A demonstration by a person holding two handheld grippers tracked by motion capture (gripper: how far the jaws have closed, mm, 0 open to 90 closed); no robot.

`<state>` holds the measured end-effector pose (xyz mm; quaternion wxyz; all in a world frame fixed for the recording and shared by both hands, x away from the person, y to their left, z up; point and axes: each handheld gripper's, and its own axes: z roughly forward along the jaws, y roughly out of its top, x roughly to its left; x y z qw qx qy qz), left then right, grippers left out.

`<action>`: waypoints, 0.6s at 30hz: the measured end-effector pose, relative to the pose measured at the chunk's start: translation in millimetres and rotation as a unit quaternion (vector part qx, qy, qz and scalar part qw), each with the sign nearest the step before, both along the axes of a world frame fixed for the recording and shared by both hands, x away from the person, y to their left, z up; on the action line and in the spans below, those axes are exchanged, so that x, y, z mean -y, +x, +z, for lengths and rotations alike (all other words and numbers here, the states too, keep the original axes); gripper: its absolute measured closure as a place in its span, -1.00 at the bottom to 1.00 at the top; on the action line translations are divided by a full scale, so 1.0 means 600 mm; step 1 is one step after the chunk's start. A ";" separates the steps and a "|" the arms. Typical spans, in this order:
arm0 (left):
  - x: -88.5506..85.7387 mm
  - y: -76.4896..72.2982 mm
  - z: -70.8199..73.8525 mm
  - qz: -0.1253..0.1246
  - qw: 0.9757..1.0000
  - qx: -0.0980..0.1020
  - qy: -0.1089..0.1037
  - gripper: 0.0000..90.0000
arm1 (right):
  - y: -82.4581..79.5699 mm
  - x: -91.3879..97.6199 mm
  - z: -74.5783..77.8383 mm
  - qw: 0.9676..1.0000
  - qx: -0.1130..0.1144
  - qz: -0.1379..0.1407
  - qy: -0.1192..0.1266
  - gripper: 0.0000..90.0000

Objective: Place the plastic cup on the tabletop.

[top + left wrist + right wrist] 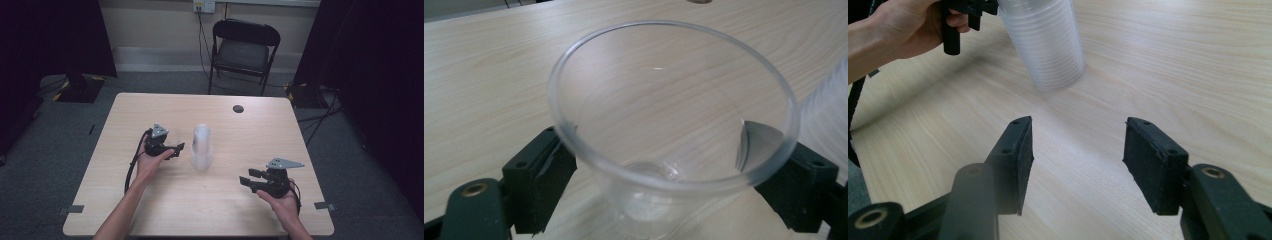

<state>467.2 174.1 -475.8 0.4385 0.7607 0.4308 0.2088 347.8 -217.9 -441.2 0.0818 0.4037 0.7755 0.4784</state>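
A single clear plastic cup (pixel 664 115) stands upright on the wooden table (pixel 150 210) between the jaws of my left gripper (pixel 664 172). A black pad sits on each side of its wall, and I see no squeeze in the wall. In the high view the left gripper (pixel 173 140) is left of centre, close beside a tall stack of clear cups (pixel 202 145). My right gripper (pixel 247 178) rests low at the front right, open and empty. In the right gripper view its jaws (pixel 1078 165) point toward the stack of cups (pixel 1048 45).
A small dark round spot (pixel 238 108) lies on the table near its far edge. A black folding chair (pixel 243 50) stands beyond the table. Dark curtains hang on both sides. Bare tabletop stretches between the stack and the right gripper.
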 end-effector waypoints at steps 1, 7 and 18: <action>-0.003 -0.002 0.000 0.001 1.000 0.003 0.003 -0.65 | 0.000 0.000 0.000 1.000 -0.001 -0.001 0.000 0.00; -0.021 -0.015 0.008 -0.009 1.000 -0.007 0.014 -0.64 | 0.001 0.002 0.001 1.000 0.004 -0.007 0.002 0.00; -0.046 -0.050 0.025 -0.009 1.000 -0.007 0.004 -0.63 | 0.001 0.004 0.005 1.000 0.010 -0.012 0.007 0.00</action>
